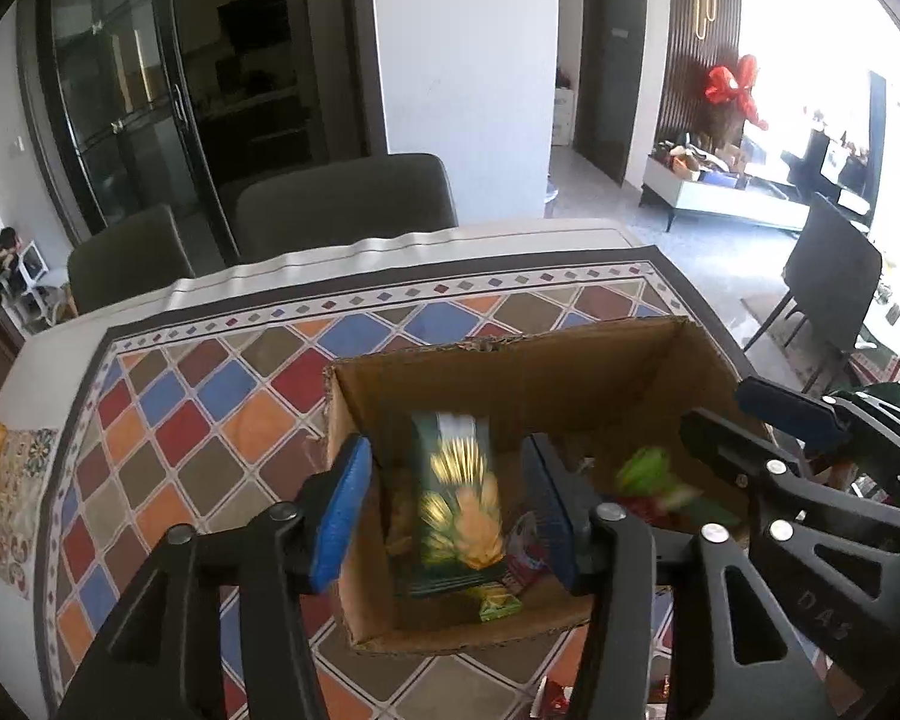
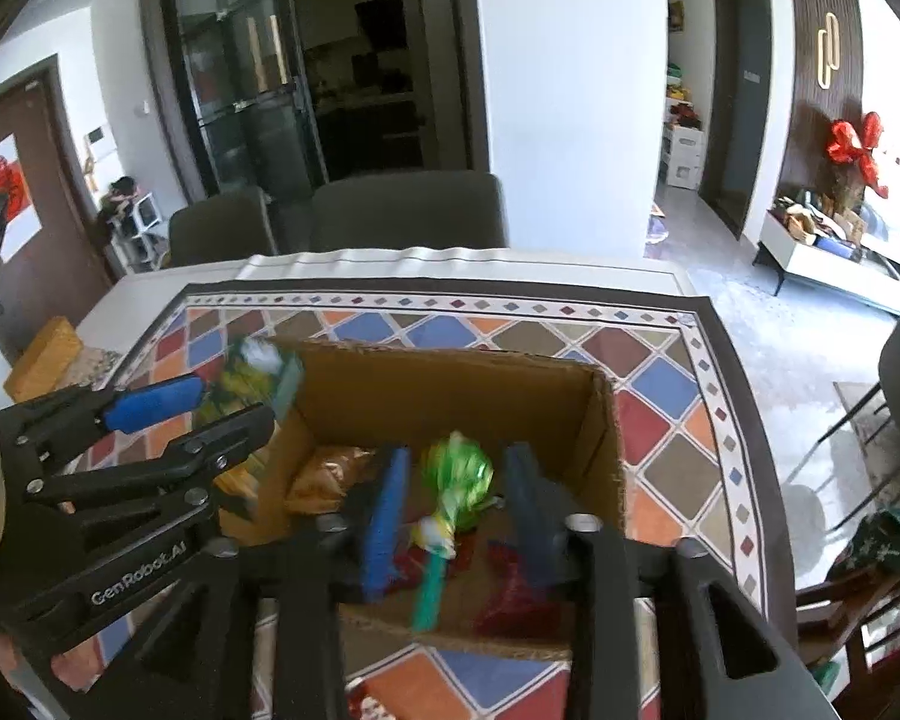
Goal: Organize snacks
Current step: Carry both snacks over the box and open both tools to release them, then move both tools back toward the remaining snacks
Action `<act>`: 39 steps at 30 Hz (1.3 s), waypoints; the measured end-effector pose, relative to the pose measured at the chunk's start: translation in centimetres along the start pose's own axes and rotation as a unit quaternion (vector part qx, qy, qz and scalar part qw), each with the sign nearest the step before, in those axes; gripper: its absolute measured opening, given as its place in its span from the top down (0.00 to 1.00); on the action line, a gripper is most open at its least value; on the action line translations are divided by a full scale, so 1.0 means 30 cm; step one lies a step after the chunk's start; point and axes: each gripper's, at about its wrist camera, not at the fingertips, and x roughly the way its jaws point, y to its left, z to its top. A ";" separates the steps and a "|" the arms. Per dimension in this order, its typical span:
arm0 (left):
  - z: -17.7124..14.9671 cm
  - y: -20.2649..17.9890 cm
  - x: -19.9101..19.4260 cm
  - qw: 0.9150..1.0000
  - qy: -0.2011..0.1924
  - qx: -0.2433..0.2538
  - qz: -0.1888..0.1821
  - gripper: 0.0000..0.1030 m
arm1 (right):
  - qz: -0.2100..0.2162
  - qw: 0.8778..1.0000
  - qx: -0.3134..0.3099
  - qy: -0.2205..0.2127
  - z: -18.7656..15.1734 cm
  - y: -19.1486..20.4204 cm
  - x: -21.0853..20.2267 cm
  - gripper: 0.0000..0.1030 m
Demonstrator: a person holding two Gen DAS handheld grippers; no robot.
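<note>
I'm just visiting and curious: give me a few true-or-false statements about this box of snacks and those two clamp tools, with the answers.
1. The cardboard box stands on a tablecloth patterned with coloured diamonds. True.
2. The box is closed with its flaps taped down. False: it is open at the top, with snacks showing inside.
3. A tall green and yellow snack packet appears between the fingers of the left gripper, over the box. True.
4. The right gripper hangs above a bare floor. False: it is over the box, with a green-wrapped snack between its fingers.
5. The pads on the gripper fingers are red. False: they are blue.
</note>
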 end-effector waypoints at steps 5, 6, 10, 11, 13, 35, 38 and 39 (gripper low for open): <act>-0.040 -0.012 -0.057 1.000 -0.013 0.008 0.000 0.42 | 0.005 1.000 0.008 -0.002 -0.030 -0.025 -0.029 0.59; -0.055 -0.016 -0.075 1.000 -0.015 0.009 -0.001 0.42 | 0.007 1.000 0.009 -0.003 -0.038 -0.028 -0.037 0.59; -0.090 -0.032 -0.127 1.000 -0.025 0.013 -0.006 0.42 | 0.015 1.000 0.012 -0.009 -0.078 -0.035 -0.085 0.59; -0.102 -0.038 -0.146 0.999 -0.028 0.016 -0.006 0.42 | 0.015 1.000 0.011 -0.012 -0.086 -0.035 -0.096 0.59; -0.120 -0.046 -0.175 0.999 -0.035 0.018 -0.004 0.41 | 0.017 1.000 0.011 -0.017 -0.107 -0.033 -0.127 0.59; -0.405 -0.102 -0.331 0.999 -0.024 -0.012 -0.023 0.38 | 0.031 0.998 -0.025 -0.042 -0.369 -0.009 -0.322 0.53; -0.450 -0.115 -0.311 0.999 -0.006 -0.016 -0.031 0.38 | 0.032 0.999 -0.031 -0.031 -0.408 -0.013 -0.313 0.53; -0.468 -0.121 -0.303 0.999 0.001 -0.017 -0.034 0.38 | 0.033 0.999 -0.034 -0.025 -0.422 -0.015 -0.308 0.53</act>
